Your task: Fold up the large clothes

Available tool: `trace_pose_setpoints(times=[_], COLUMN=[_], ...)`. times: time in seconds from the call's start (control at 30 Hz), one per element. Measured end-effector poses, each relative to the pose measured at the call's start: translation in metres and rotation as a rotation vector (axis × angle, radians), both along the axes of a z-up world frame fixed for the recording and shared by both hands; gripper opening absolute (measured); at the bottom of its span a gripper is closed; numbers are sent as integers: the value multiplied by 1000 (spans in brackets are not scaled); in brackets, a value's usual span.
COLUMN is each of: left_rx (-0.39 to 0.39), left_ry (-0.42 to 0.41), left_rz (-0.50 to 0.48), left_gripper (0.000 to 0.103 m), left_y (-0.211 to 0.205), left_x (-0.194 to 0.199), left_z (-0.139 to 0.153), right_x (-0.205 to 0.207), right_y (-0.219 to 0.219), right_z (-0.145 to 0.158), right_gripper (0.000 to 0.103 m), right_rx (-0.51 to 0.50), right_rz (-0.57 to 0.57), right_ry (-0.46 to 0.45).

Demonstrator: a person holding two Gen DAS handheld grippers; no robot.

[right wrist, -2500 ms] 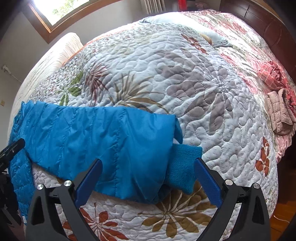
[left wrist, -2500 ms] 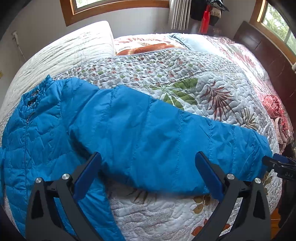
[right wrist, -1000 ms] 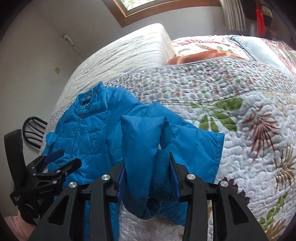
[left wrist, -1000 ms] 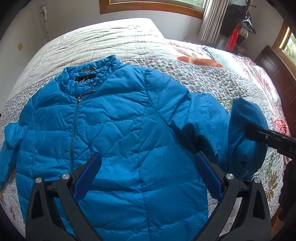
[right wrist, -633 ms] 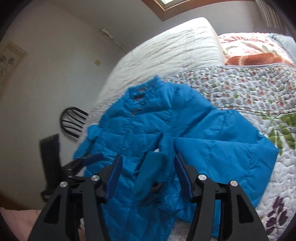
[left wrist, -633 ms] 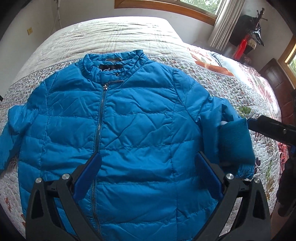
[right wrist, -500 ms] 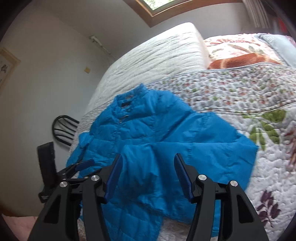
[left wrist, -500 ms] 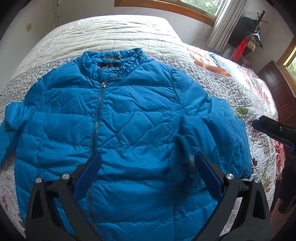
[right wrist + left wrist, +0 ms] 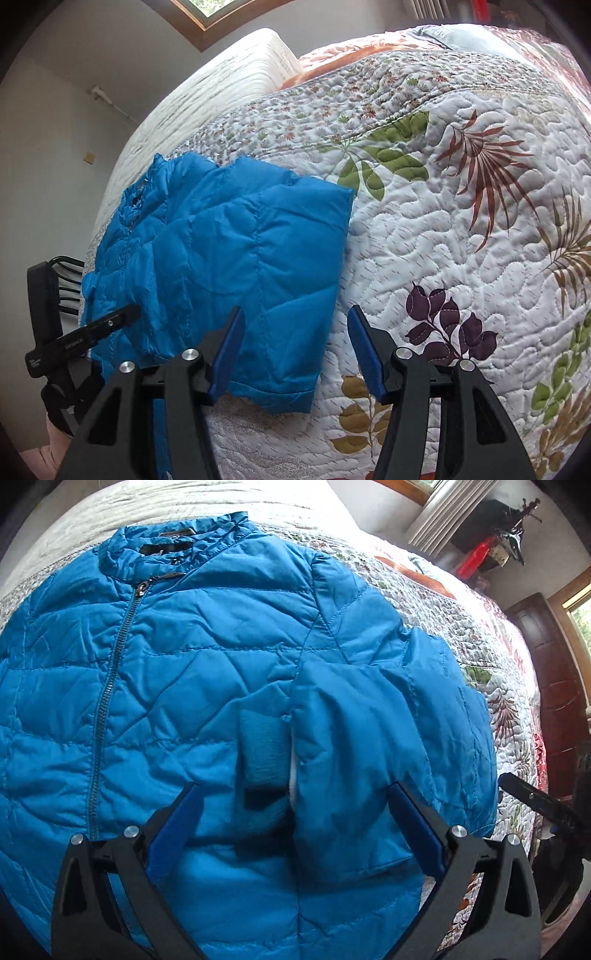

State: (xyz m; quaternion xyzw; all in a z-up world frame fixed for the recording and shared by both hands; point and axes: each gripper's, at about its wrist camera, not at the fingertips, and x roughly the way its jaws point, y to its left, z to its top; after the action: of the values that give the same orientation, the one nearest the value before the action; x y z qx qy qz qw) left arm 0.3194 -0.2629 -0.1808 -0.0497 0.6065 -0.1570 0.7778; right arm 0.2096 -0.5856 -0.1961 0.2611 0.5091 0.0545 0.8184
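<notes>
Sleeve folded over jacket at frame centre, narrowing it; left gripper and right gripper fingers spread, empty (right just opened).

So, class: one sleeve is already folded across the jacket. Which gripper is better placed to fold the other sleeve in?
Probably the left gripper: it hangs open over the jacket, on the unfolded side. The right gripper, also open, sits at the folded sleeve edge.

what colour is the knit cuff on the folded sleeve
The cuff is teal blue, slightly darker than the bright blue jacket; it shows best in the left wrist view.
</notes>
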Motion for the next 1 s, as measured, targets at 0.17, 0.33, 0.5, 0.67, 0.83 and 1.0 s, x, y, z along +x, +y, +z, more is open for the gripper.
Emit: trace_pose_setpoints(times=[0.17,0.33,0.5,0.67,0.83,1.0], left_rx=[-57,-137,-46,28,93,134], left_ry=[-30,-117,-259,-289,-302,-274], left_rz=[17,65,158,264,355,397], left_gripper=[37,21,20,20,20,20], left_y=[-3,28,79,140,193,230], left_x=[-2,-4,1,16,23,33], left_z=[12,44,79,91,92,75], right_x=[1,6,18,38,60,82], right_y=[5,8,20,47,85,117], right_z=[7,15,18,18,20,17], right_gripper=[59,59,59,59,59,59], right_rx=[-4,7,38,49,52,25], right_rz=[-4,-7,11,68,140,187], right_ry=[-13,-35,-49,-45,-45,-18])
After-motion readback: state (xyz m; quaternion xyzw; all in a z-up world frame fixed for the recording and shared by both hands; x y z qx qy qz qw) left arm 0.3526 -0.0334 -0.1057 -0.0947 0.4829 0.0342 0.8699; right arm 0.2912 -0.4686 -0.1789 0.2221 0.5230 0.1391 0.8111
